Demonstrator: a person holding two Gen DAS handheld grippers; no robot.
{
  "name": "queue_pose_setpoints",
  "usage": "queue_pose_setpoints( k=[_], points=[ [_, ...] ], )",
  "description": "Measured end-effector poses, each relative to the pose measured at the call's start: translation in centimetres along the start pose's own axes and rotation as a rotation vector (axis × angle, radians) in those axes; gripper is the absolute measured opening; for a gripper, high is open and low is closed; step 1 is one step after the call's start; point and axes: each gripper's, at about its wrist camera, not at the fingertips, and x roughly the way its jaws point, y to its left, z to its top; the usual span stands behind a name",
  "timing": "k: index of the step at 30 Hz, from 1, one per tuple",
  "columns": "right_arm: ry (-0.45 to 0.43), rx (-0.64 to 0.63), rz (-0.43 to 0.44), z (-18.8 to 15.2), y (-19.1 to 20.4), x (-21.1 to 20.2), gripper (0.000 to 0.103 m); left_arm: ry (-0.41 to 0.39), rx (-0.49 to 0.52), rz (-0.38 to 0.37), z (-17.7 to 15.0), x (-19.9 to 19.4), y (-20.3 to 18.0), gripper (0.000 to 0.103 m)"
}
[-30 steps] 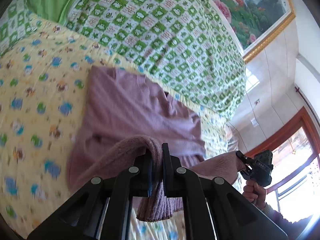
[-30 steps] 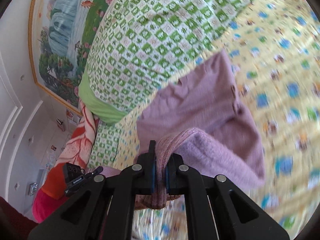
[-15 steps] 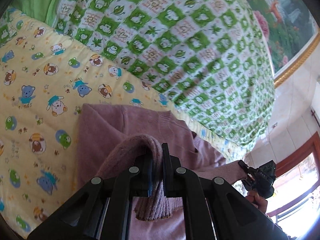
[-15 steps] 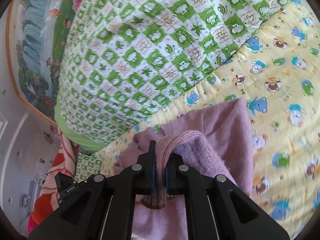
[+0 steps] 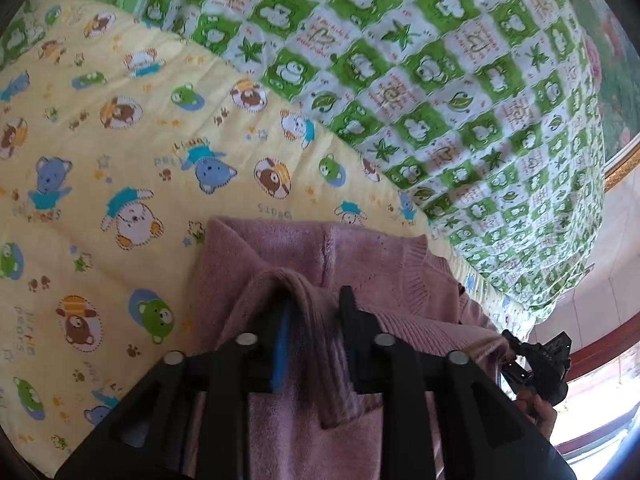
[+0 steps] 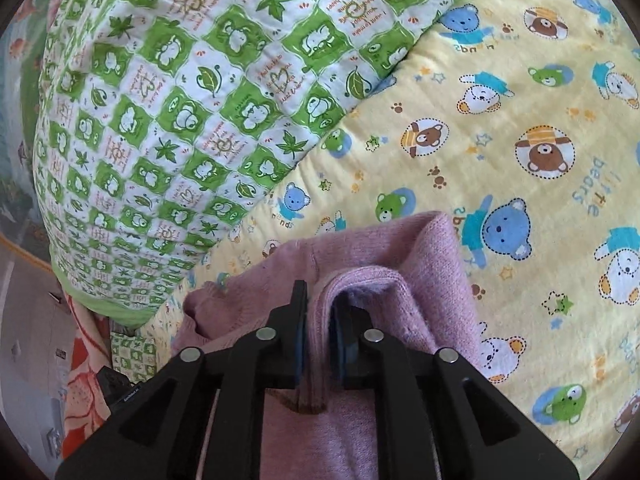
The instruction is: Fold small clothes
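Observation:
A pink knitted sweater (image 5: 280, 248) lies on a yellow bear-print sheet (image 5: 120, 140), its near part folded over toward the far edge. My left gripper (image 5: 314, 320) has its jaws opening. A ribbed fold of the sweater hangs loosely between them, with a gap beside the blue pad. My right gripper (image 6: 320, 312) has parted only slightly, and its pads still touch the fold of the sweater (image 6: 400, 248) that fills the gap. In the left wrist view the right gripper (image 5: 516, 344) shows at the sweater's other corner, held by a hand.
A thick green-and-white checked quilt (image 5: 440, 80) is piled just beyond the sweater, also seen as the quilt (image 6: 180, 100). The yellow sheet (image 6: 520, 120) stretches to the right. A gold picture frame (image 5: 620, 160) hangs behind. Orange floral bedding (image 6: 84, 380) lies at lower left.
Both grippers carried the sweater's fold forward and down over its far part. The left jaws, shut before, now stand apart; the right jaws have widened a little.

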Motion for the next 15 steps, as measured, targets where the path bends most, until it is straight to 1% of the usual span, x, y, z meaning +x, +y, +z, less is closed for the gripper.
queue_pose_setpoints(
  k=[1, 2, 3, 4, 6, 7, 9, 11, 12, 14, 15],
  points=[
    [-0.008, 0.003, 0.012, 0.1, 0.1, -0.4, 0.030, -0.011, 0.002, 0.010, 0.1, -0.6, -0.1, 0.046],
    [-0.017, 0.001, 0.019, 0.2, 0.2, -0.7, 0.034, -0.040, 0.005, 0.019, 0.2, -1.7, -0.3, 0.059],
    [-0.027, -0.004, 0.025, 0.2, 0.6, -1.2, 0.039, -0.062, 0.007, 0.029, 0.2, -2.6, -0.5, 0.061],
    [-0.049, -0.017, 0.014, 0.3, 0.9, -1.9, 0.044, -0.081, 0.012, 0.037, 0.2, -3.6, -0.7, 0.062],
    [-0.091, -0.048, 0.012, 0.2, 1.8, -3.3, 0.045, -0.092, 0.031, 0.002, -0.2, -5.5, -1.5, 0.062],
    [-0.103, -0.062, 0.024, 0.1, 2.2, -3.9, 0.045, -0.084, 0.051, -0.022, -0.8, -6.1, -2.0, 0.062],
    [-0.116, -0.109, 0.037, -0.6, 3.3, -5.1, 0.045, -0.029, 0.126, -0.046, -2.7, -6.4, -4.0, 0.062],
    [-0.097, -0.187, 0.059, -2.1, 4.9, -5.7, 0.045, 0.035, 0.196, -0.103, -5.5, -6.0, -5.8, 0.062],
    [-0.074, -0.245, 0.078, -3.4, 6.0, -5.8, 0.045, 0.075, 0.223, -0.132, -6.8, -5.5, -6.7, 0.062],
    [-0.011, -0.351, 0.094, -6.2, 7.7, -5.1, 0.045, 0.161, 0.273, -0.173, -9.7, -3.9, -8.2, 0.062],
    [0.037, -0.405, 0.098, -7.8, 8.4, -4.4, 0.045, 0.197, 0.304, -0.182, -11.1, -2.8, -8.9, 0.062]
  ],
)
